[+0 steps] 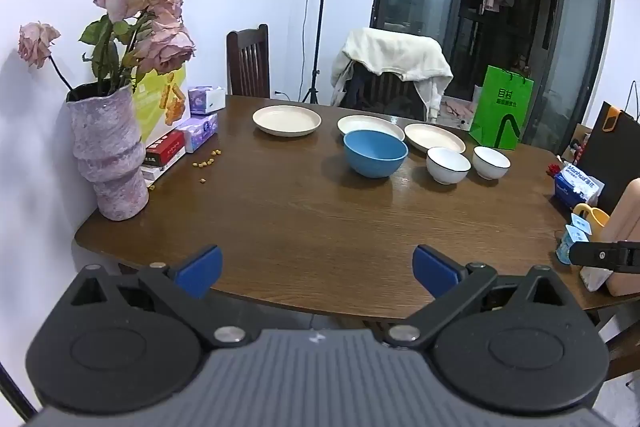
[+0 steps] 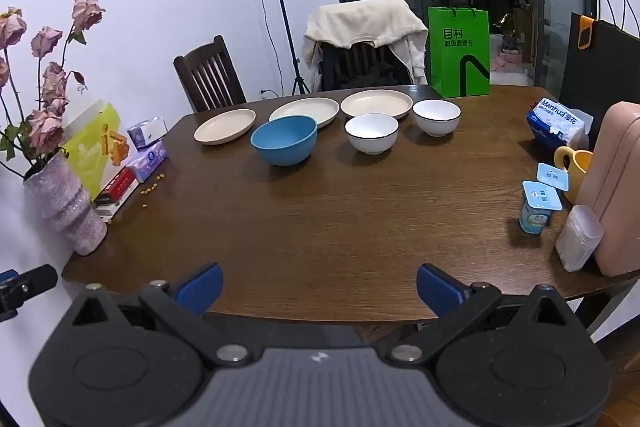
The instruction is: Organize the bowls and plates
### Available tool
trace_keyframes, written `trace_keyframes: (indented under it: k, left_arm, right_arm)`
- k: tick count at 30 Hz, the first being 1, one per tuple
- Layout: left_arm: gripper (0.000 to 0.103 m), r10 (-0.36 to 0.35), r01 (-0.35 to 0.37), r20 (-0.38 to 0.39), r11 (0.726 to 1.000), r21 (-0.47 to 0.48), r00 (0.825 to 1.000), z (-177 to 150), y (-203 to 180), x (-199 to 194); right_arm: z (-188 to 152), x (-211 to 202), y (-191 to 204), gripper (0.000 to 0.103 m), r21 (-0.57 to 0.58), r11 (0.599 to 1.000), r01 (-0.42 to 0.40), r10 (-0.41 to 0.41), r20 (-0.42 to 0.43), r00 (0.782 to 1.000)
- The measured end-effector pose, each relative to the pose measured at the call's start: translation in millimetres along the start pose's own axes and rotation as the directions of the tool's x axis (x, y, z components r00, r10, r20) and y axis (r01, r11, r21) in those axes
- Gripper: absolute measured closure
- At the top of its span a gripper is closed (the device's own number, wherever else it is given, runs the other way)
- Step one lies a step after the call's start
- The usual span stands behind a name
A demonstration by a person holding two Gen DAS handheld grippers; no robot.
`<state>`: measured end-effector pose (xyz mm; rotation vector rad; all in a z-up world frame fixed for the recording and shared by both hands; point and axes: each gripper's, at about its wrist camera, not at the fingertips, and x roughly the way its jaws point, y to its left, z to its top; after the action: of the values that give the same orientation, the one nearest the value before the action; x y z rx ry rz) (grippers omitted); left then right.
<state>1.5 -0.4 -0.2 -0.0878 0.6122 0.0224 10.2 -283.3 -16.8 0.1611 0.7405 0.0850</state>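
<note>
Far side of table (image 1: 320, 219), left to right: three cream plates (image 1: 286, 120) (image 1: 370, 125) (image 1: 434, 137) in a row, blue bowl (image 1: 375, 153) just in front of the middle plate, two white bowls (image 1: 447, 165) (image 1: 491, 162) side by side at right. Left gripper (image 1: 318, 271) and right gripper (image 2: 319, 289) both at the near edge, well apart from the dishes. Jaws on both spread wide, nothing between them.

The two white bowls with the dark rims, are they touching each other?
Apart. In the right wrist view, bare wood shows between the left white bowl and the right white bowl; the left wrist view shows the same gap.
</note>
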Motion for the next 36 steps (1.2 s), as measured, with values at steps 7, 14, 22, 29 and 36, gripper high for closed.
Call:
trace_keyframes:
  k: [7,14,22,29,36]
  left_arm:
    - [0.0,-0.019,0.019,0.014,1.0,0.007,1.0,-5,-16,-2]
    - [0.0,-0.04,0.04,0.02,0.999,0.016,0.999,2,-13,-3]
    - [0.0,-0.048,0.047,0.017,0.999,0.021,0.999,4,-19,-3]
    - [0.0,-0.049,0.048,0.015,0.999,0.02,0.999,4,-19,-1]
    - [0.0,-0.049,0.048,0.015,0.999,0.019,0.999,5,-19,-1]
  right_arm:
    - [-1,-4,-4,0.0,0.004,1.0,0.006,-0.006,0.002,1.0]
    - [2,-6,-2,0.0,0.004,1.0,0.011,-0.011,0.003,1.0]
    - [5,-6,-4,0.0,0.0,1.0,0.013,-0.013,0.007,1.0]
    - [5,-6,-5,0.0,-0.001,1.0,0.014,-0.014,0.008,1.0]
    - [5,-6,-4,0.0,-0.001,1.0,0.014,-0.014,0.008,1.0]
